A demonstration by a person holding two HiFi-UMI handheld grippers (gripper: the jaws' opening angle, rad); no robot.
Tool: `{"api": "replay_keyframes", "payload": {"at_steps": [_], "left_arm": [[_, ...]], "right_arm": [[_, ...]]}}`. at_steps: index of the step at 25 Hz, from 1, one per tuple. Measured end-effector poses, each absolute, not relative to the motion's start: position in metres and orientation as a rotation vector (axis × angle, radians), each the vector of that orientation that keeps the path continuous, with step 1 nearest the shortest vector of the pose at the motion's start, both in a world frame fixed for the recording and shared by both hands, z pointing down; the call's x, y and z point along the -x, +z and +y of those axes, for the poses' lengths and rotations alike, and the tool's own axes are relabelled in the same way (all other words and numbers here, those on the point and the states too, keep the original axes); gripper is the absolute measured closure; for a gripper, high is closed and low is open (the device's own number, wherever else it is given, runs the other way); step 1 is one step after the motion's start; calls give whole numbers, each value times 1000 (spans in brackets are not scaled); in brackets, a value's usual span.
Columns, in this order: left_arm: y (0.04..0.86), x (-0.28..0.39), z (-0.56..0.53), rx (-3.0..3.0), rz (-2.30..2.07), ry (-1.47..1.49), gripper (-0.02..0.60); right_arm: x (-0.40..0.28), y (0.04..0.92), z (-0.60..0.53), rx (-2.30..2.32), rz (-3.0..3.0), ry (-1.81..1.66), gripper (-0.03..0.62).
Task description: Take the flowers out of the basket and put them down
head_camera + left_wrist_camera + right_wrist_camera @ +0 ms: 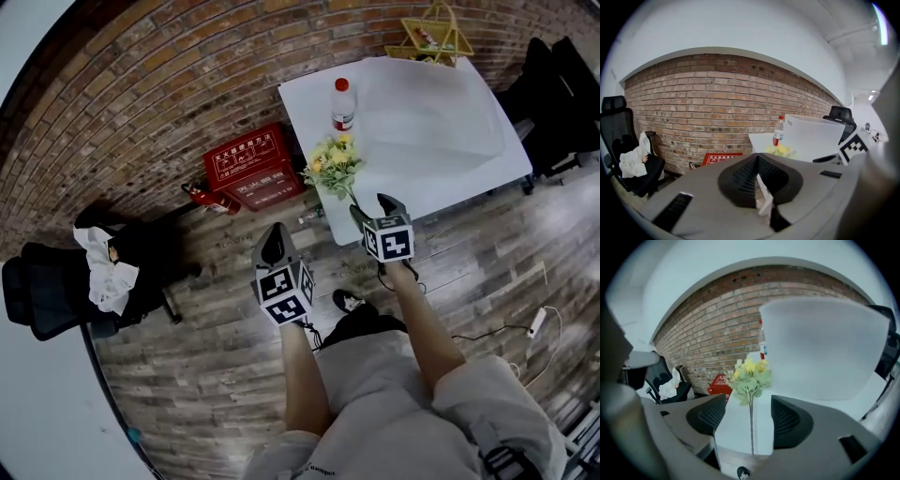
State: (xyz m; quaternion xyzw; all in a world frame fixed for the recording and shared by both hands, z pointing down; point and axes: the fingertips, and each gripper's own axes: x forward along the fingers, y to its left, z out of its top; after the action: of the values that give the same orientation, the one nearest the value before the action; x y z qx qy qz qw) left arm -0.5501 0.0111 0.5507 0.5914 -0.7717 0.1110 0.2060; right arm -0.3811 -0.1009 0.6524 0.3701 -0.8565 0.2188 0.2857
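Note:
A small bunch of yellow flowers (333, 164) with green leaves lies at the near left corner of the white table (441, 122), its thin stem pointing toward me. My right gripper (375, 208) is at the stem's end with its jaws wide open. In the right gripper view the flowers (750, 376) rise ahead and the stem runs through the gap of the right gripper (749, 420), clear of both pads. The yellow wire basket (431, 37) stands at the table's far edge. My left gripper (275, 242) hangs over the floor left of the table, shut (761, 199) and empty.
A red-capped bottle (343, 103) stands on the table behind the flowers. A red box (251, 167) and a fire extinguisher (202, 197) sit by the brick wall. A black chair (56, 291) with white cloth is far left. More black chairs (558, 94) stand right.

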Motion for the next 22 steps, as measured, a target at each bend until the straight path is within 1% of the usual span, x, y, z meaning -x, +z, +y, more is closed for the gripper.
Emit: {"api": "replay_keyframes", "payload": {"at_steps": [5,11,14,15,18,20,22], "left_arm": [[549,492,28,-1779,-2061,300,558],[532,430,65,-1906,-2012,302,558],[532,399,84,-1946,-1988,339,558],[532,390,89,-1963,-1982,354,558],[533,370,107,-2003,-1970,385,558],[533,361,120,-2021,-1965,383,558],[534,354,130,-2036,-1966,386,558]], "right_arm": [[331,585,-54,-1131,-2480,535,269],[288,548,15,-1213,-2536,422,287],[264,540,43,-1269,-2563,408,348],[258,539,51,-1291,-2571,415,353],[245,540,71,-1358,-2576,428,439],[242,540,85,-1388,-2577,426,516],[240,539,94,-1399,-2580,434,550]]}}
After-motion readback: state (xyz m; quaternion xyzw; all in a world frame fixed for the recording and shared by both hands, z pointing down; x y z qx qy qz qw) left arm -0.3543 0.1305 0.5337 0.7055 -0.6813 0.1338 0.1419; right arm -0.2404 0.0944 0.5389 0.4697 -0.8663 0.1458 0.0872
